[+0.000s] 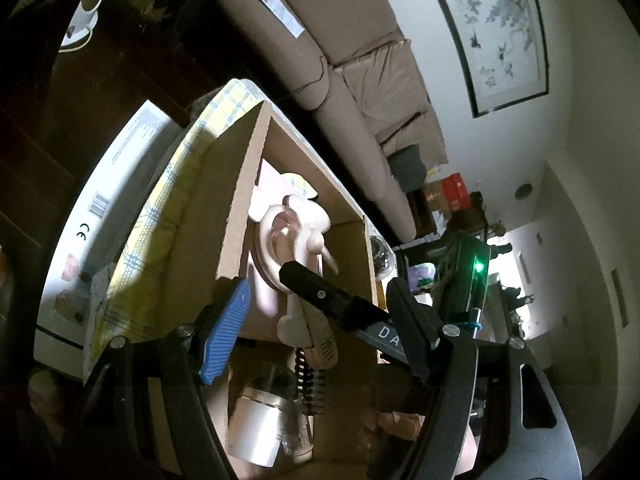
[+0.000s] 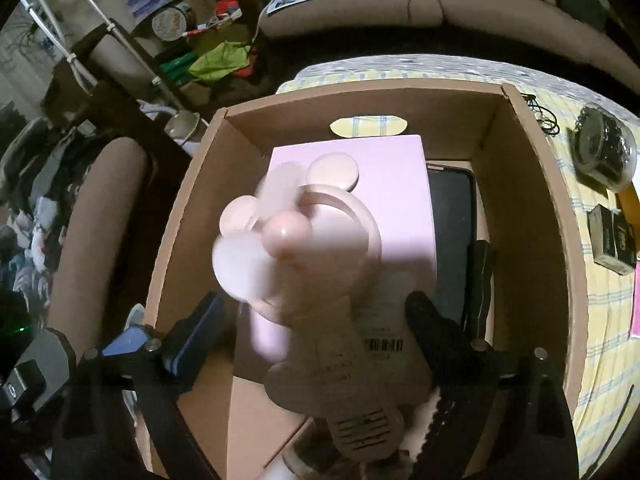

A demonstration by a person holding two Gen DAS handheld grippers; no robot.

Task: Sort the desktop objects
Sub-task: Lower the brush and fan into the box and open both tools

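A cardboard box stands on a yellow checked cloth. Over it, a pink mouse-eared hand fan appears blurred, its handle lying between the spread fingers of my right gripper; the pads stand apart from it. In the box lie a pink flat case, a black phone and a black comb-like item. My left gripper is open above the box's near end with nothing in its grip. It looks onto the fan, a white jar and a hairbrush.
A clear jar of black hair ties and small dark boxes sit on the cloth right of the carton. A white printed carton lies beside the table. A brown sofa runs behind, with clutter at left.
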